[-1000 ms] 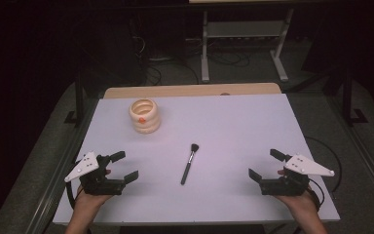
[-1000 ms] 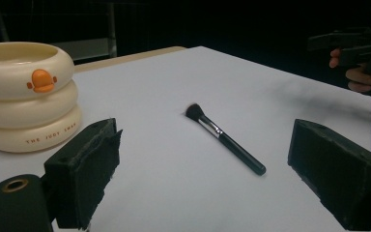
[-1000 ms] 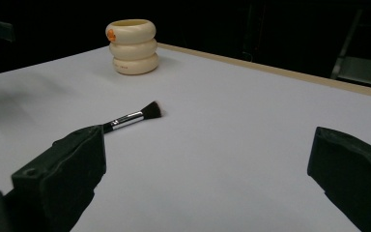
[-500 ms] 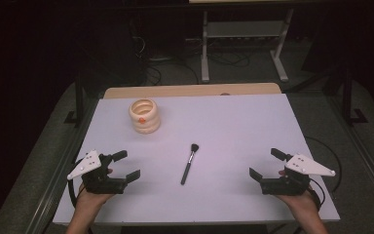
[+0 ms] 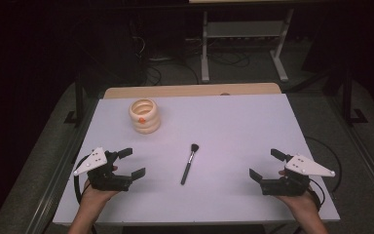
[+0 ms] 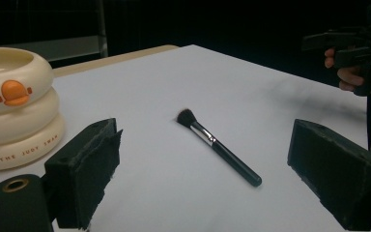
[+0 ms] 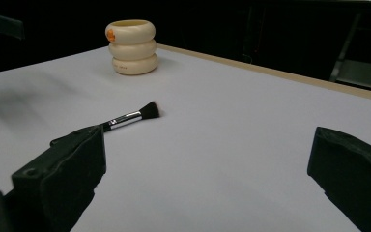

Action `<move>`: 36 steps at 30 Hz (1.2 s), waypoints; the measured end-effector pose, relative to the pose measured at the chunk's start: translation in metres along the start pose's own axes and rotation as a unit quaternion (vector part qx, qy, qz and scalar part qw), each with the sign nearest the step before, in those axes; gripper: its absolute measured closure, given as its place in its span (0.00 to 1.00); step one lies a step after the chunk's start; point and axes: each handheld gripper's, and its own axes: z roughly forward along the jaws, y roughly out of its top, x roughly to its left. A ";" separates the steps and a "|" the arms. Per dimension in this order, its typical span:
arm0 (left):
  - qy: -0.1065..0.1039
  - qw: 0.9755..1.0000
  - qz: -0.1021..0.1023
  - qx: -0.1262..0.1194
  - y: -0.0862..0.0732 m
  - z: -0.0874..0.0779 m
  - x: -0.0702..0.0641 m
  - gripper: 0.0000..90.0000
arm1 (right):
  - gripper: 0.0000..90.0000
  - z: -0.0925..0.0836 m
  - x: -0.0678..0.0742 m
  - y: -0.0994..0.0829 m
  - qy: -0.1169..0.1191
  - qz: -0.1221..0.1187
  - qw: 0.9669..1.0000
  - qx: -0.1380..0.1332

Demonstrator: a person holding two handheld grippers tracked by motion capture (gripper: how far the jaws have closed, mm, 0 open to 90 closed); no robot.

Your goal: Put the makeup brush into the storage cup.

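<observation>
- Both grippers have their jaws spread wide with nothing between them; the left gripper sits at the near left of the table, the right gripper at the near right.
- Each rests low by the table's near edge, held from behind by a hand, and each points inward toward the middle, which looks like a ready stance before any reach.
- In the left gripper view the brush lies framed between the two black jaws, well ahead of them, so that gripper seems aimed at it.
- In the right gripper view the brush lies ahead and off to the left, its handle end hidden behind the left jaw.
- Seen from the high view, the brush lies flat on the bare table between the two grippers, somewhat nearer the left one, touching neither.
- Its bristles point away from the person and its handle points back toward the near edge, so the handle is the easier end to take.
- Farther back on the left stands the holder, a cream pot of stacked rings, upright with its mouth open upward, well apart from the brush.
- An open-topped pot beside a loose brush suggests the brush is meant to go into it, bristles up; that is a judgement.
- Nothing has been picked up yet; closing on the handle would be the first step.
</observation>
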 end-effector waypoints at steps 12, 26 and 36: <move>-0.006 1.000 -0.003 -0.002 0.002 0.007 0.001 0.12 | 0.00 0.002 -0.001 0.001 -0.001 -0.004 1.000 -0.001; -0.009 1.000 -0.003 -0.010 0.009 0.015 0.002 0.13 | 0.00 0.002 0.000 0.001 -0.001 -0.003 1.000 -0.003; -0.016 1.000 0.000 -0.013 0.015 0.021 0.005 0.13 | 0.00 0.004 0.001 0.002 0.000 -0.002 1.000 -0.005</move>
